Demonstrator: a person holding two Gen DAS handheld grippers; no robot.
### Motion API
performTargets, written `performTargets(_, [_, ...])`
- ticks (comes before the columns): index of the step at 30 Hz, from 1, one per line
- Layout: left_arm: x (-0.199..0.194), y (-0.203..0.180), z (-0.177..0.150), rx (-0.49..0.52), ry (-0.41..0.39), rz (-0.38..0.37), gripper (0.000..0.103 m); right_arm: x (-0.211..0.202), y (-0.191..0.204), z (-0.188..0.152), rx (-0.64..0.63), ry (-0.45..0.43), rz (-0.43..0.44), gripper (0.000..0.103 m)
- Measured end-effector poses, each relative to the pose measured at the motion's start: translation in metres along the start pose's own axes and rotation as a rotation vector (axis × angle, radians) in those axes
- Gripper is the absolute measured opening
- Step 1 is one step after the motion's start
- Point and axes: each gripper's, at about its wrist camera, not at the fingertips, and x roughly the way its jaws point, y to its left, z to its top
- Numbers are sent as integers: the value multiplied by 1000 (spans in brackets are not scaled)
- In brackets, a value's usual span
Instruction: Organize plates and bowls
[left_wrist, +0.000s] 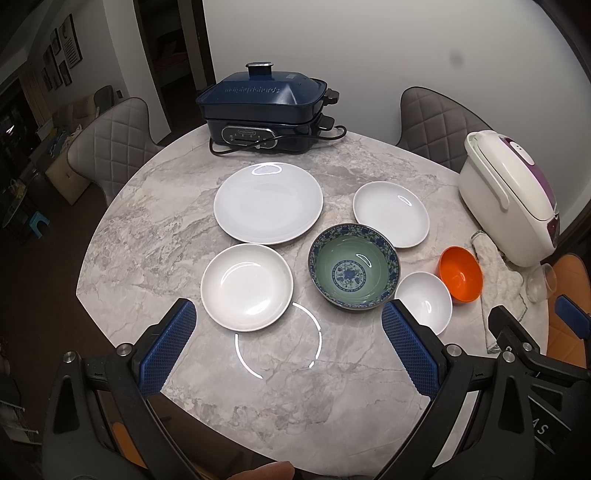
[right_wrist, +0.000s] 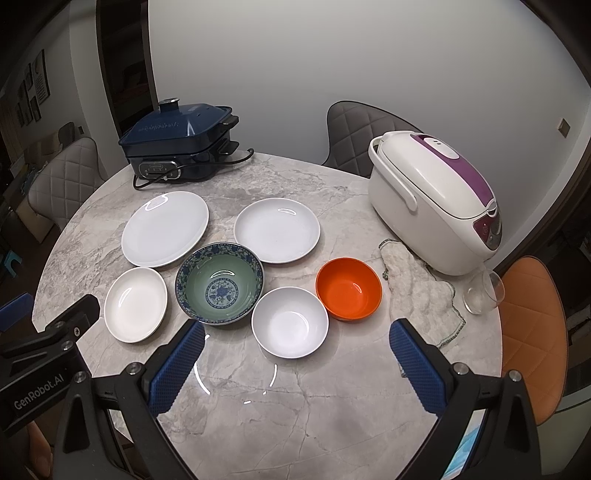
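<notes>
On the round marble table (left_wrist: 155, 236) lie a large white plate (left_wrist: 269, 203) (right_wrist: 165, 229), a medium white plate (left_wrist: 391, 214) (right_wrist: 277, 229) and a small deep white plate (left_wrist: 246, 286) (right_wrist: 135, 303). A green-and-blue patterned bowl (left_wrist: 354, 271) (right_wrist: 219, 282), a small white bowl (left_wrist: 424, 301) (right_wrist: 290, 322) and an orange bowl (left_wrist: 460, 278) (right_wrist: 348, 288) stand near them. My left gripper (left_wrist: 288, 325) is open and empty, above the table in front of the small deep plate and patterned bowl. My right gripper (right_wrist: 297, 343) is open and empty, just in front of the small white bowl.
A dark blue electric cooker (left_wrist: 264, 110) (right_wrist: 181, 147) with its cord stands at the back. A white and purple rice cooker (left_wrist: 513, 195) (right_wrist: 436, 203) stands at the right, with a white cloth (right_wrist: 421, 291) and a tipped glass (right_wrist: 484, 291) beside it. Chairs surround the table.
</notes>
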Motion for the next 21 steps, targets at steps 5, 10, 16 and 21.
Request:
performTargets(5, [9, 2, -3, -9, 3, 6, 102, 6, 1, -3, -7, 1, 10, 102])
performTargets(10, [12, 2, -7, -26, 17, -4, 102, 9, -6, 2, -17, 9, 33, 102])
performTargets(16, [44, 45, -39, -99, 103, 11, 101, 32, -18, -12, -24, 59, 109, 102])
performTargets(21, [78, 112, -59, -165, 134, 15, 100, 67, -26, -28, 56, 113, 283, 102])
